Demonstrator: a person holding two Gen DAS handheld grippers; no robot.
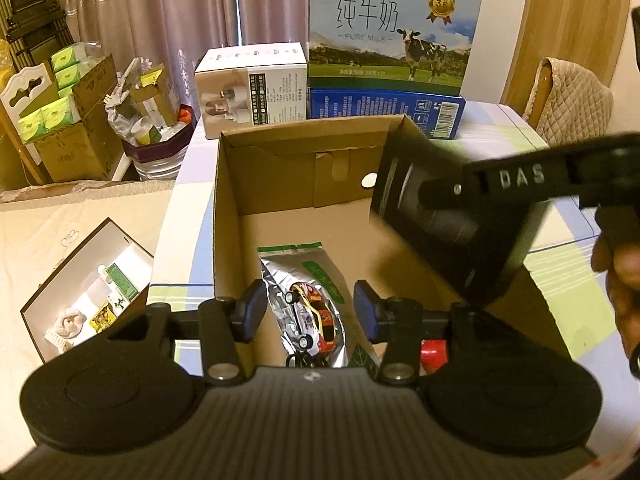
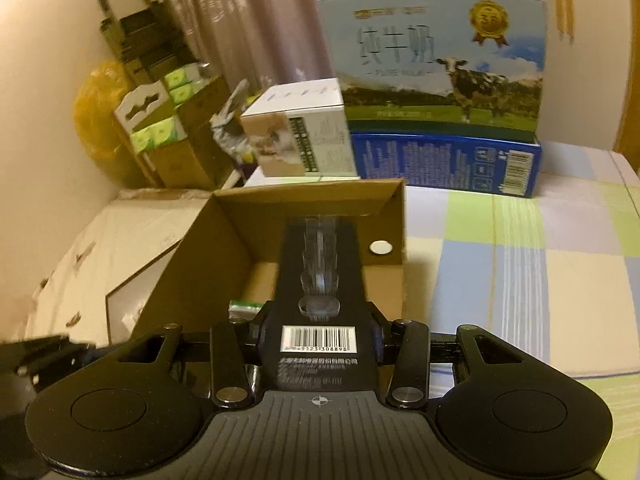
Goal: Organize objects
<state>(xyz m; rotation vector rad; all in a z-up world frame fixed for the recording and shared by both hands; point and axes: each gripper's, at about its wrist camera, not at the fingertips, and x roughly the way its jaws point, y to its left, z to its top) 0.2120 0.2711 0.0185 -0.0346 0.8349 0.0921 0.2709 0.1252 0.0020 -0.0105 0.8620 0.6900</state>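
While the left gripper (image 1: 310, 312) gapes empty, right gripper (image 2: 318, 334) clamps a barcoded black box (image 2: 320, 280) before "PURE MILK" carton (image 1: 390, 32).

Open cardboard box (image 1: 228, 216) holding foil packet (image 1: 280, 276), toy car (image 1: 312, 316), black box (image 2: 320, 280) tilted above it

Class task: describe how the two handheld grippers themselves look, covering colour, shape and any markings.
Both are matte black. The left gripper has blue-padded fingers, silver screws, round discs either side and a ribbed grey base. The right gripper matches; seen from the left wrist view, it bears raised letters "DAS".
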